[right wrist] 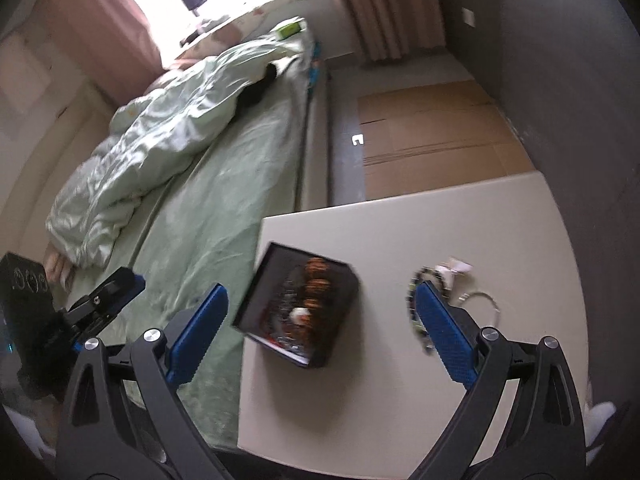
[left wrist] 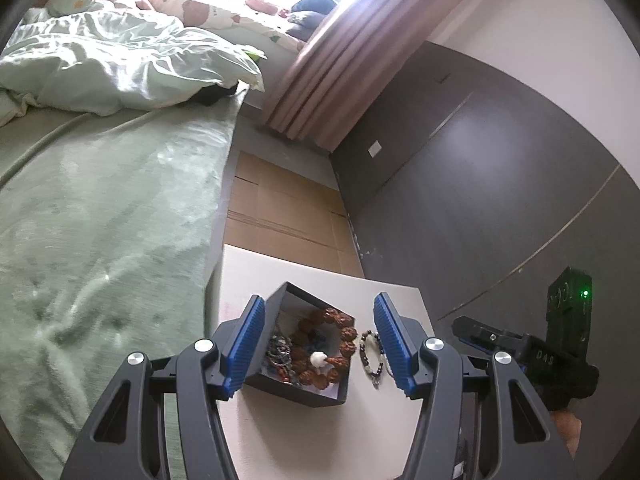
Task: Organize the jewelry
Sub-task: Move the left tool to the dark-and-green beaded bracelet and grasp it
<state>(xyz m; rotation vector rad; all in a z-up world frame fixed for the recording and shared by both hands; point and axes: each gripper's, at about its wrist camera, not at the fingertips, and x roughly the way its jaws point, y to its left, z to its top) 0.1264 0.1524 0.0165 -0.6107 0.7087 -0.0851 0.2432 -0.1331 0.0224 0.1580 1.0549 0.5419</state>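
A black open box (left wrist: 316,394) stands on a small white table (left wrist: 320,432). It holds a bracelet of large brown beads (left wrist: 340,320) and darker jewelry (left wrist: 278,350). A dark-and-white beaded bracelet (left wrist: 370,354) lies on the table just right of the box. My left gripper (left wrist: 320,338) is open above the box, empty. In the right wrist view the box (right wrist: 298,312) is blurred; the beaded bracelet (right wrist: 414,308) and a thin silver bangle (right wrist: 486,300) lie to its right. My right gripper (right wrist: 320,328) is open and empty over the table (right wrist: 440,232).
A bed with a green sheet (left wrist: 100,240) and rumpled quilt (left wrist: 120,60) lies left of the table. Flattened cardboard (left wrist: 280,208) covers the floor beyond. A dark wall (left wrist: 480,180) is on the right, pink curtains (left wrist: 328,72) at the back. A small white tag (right wrist: 456,267) lies on the table.
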